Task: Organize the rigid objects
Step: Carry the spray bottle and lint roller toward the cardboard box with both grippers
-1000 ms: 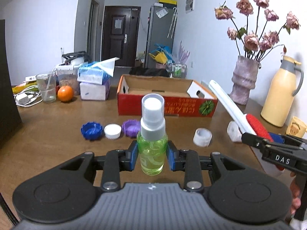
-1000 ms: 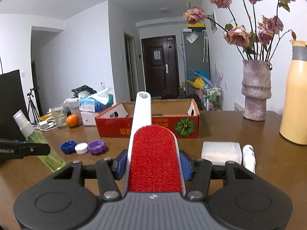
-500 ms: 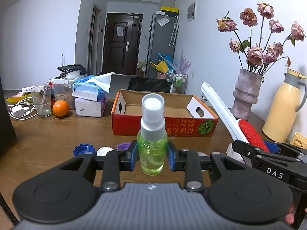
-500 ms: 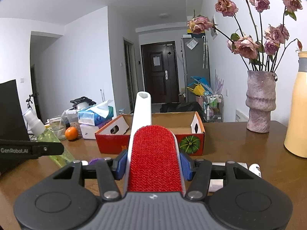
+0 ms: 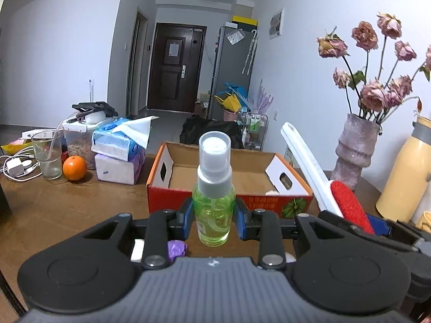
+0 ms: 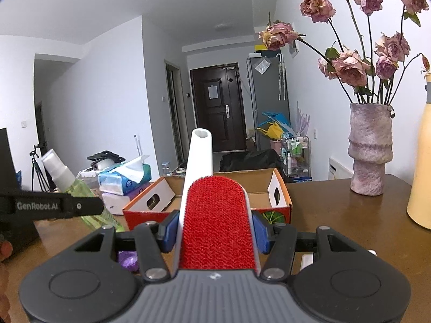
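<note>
L gripper clamps spray bottle (upright)

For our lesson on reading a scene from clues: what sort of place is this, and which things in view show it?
Most likely a lived-in flat, at a dining table. Clues: a dark entrance door down the hallway, a tall grey fridge beside it, and a vase of dried roses on the wooden table.

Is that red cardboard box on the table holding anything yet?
Looks empty where visible: the left wrist view shows the red cardboard box with bare brown floor inside. The green spray bottle hides part of it.
</note>
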### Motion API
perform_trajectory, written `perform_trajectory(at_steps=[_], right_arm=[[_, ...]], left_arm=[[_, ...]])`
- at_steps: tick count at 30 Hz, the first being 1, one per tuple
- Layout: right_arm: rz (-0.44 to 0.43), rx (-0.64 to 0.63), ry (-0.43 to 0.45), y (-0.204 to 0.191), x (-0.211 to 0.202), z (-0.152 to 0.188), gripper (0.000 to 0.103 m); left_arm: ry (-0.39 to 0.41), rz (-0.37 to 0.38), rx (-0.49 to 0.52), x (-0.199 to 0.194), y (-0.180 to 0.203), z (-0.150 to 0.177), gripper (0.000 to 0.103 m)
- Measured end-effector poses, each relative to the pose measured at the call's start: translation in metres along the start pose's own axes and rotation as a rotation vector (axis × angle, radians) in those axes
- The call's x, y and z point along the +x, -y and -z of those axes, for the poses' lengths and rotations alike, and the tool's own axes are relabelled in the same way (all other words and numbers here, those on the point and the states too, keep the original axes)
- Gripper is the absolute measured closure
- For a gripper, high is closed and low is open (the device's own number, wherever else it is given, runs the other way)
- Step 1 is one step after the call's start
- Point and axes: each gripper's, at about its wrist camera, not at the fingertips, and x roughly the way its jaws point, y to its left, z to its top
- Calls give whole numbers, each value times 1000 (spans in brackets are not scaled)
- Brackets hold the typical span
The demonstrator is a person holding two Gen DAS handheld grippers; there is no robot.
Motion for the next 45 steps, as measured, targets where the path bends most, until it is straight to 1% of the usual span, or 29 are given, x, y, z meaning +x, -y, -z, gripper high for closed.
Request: perform_trajectory(at_steps=[5,10,17,28,45], right_arm=[[2,4,-5,2,20,-5,48],[1,11,-10,6,39,-11,48],[-11,14,-3,7,63,-20,48],[-3,30,11,13,107,-36,48],[15,42,-11,17,173,-48,48]], left_arm=[[16,-3,-9,15,0,-9,72],[5,-8,-16,35,0,-15,72],[12,-13,-26,59,1,-26,72],[5,-30,-23,100,2,-38,72],[-1,-57,-3,157,1,-54,72]])
